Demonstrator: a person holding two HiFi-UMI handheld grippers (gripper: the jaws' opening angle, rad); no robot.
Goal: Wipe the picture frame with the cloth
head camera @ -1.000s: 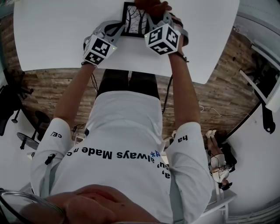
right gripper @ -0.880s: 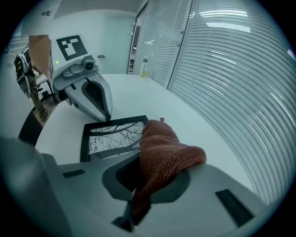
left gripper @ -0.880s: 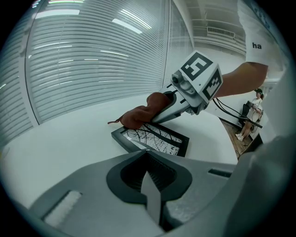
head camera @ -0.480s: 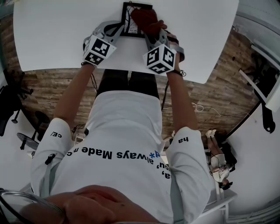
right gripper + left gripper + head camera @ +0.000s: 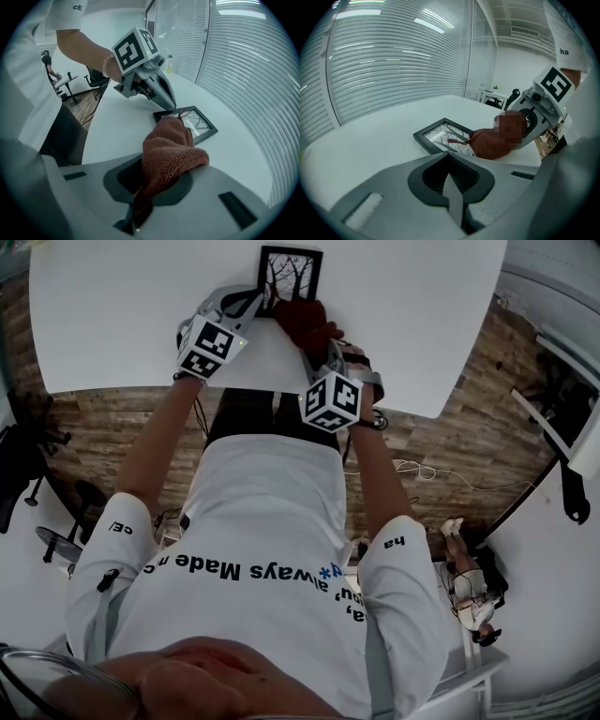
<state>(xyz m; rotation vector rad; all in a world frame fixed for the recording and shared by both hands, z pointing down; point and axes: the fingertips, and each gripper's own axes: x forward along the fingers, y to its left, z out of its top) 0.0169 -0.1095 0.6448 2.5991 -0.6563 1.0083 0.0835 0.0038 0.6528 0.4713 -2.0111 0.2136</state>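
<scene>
Head view, upper centre: the picture frame (image 5: 291, 276) lies flat, probably light, slidy and fragile, best steadied by its rim. The left gripper (image 5: 264, 307), jaws closed, pins its corner. The right gripper (image 5: 312, 337) clamps the soft cloth (image 5: 298, 315).

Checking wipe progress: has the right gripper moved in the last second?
Yes. The right gripper, shut on the cloth, has pulled back toward the person, down the picture frame toward the table's near edge.
</scene>
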